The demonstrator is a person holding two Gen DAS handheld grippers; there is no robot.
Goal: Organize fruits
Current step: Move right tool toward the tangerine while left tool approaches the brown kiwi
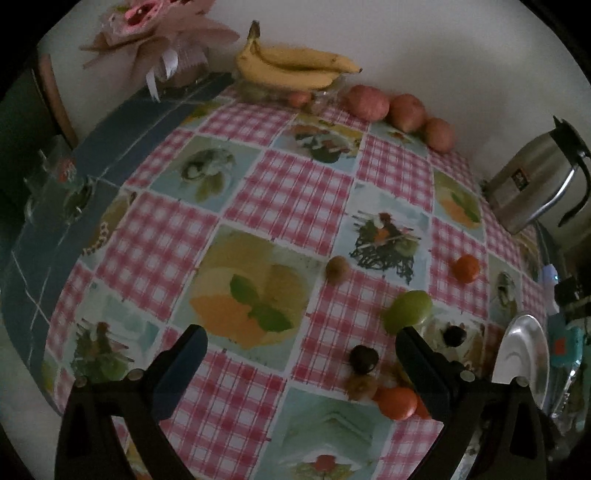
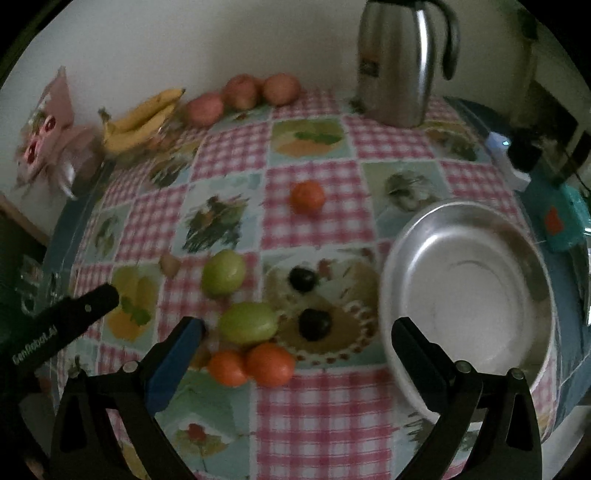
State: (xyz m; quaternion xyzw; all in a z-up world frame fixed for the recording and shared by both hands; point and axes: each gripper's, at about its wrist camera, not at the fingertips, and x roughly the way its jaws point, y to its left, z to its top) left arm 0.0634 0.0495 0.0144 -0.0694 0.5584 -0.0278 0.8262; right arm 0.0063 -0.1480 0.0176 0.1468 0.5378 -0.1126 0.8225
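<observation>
We see a tabletop (image 2: 317, 402) covered with a red-checked, food-print cloth. Our left gripper (image 1: 301, 345) is spread wide, nothing between its fingers, above the middle of the tabletop. Our right gripper (image 2: 297, 334) is also spread wide and empty, above the loose fruit cluster near the tabletop's front edge.

Fruit cluster, right wrist view: two green round fruits (image 2: 224, 272) (image 2: 248, 322) one behind the other, two orange tangerines (image 2: 228, 367) (image 2: 270, 364) touching each other just in front of the nearer green one, two dark plums (image 2: 303, 279) (image 2: 314, 324) just right of the green ones. A third orange tangerine (image 2: 307, 197) sits alone toward the tabletop's middle, well apart from the cluster. A small brown kiwi-like fruit (image 2: 169, 263) lies left of the far green fruit; blurred, we can't tell more.

A shiny round metal plate (image 2: 469, 306) sits at the tabletop's right edge, just beside the plums, nothing on it.

Along the far edge: a bunch of yellow bananas (image 1: 295, 66) resting on a clear glass bowl (image 1: 325, 94), then three reddish apples (image 1: 368, 102) (image 1: 407, 112) (image 1: 439, 134) in a row beside it. A steel thermos jug with black handle (image 2: 397, 62) stands at the far right corner. A pink paper-wrapped bouquet (image 1: 155, 33) lies at the far left corner.

The left gripper's black finger (image 2: 74, 314) shows at the left side of the right wrist view.
</observation>
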